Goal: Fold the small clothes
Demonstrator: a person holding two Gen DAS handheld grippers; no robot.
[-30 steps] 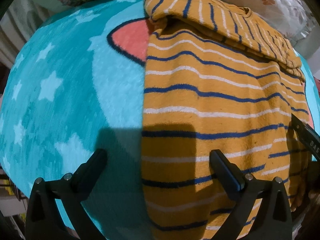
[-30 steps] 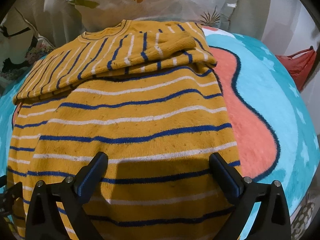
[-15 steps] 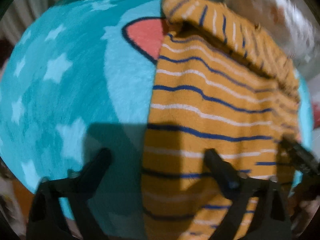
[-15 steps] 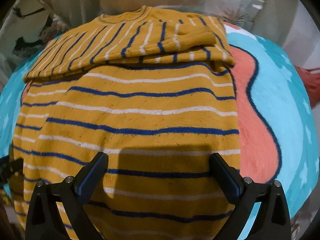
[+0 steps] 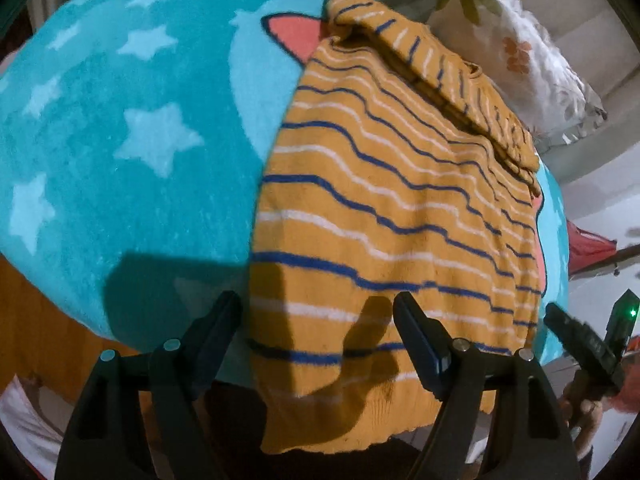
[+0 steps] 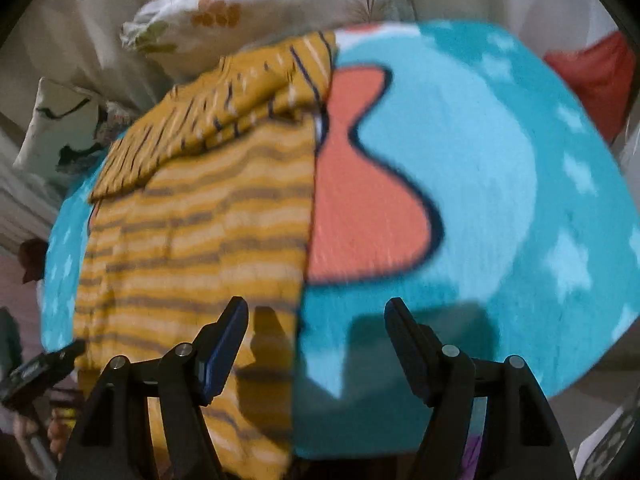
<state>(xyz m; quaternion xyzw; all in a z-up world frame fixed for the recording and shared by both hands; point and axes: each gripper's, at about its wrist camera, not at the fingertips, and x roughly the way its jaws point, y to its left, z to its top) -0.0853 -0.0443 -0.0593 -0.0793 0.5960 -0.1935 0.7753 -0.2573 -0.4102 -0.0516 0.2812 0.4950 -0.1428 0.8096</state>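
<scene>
Two close wrist views over one shared sweater [image 5: 384,208] (opposite edges).

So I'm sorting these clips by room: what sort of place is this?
Most likely a bedroom: a yellow striped sweater lies on a teal star-print blanket over a bed, with floral pillows behind it.

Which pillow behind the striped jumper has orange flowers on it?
The upper white pillow, above the jumper; the left pillow shows dark markings instead.
</scene>
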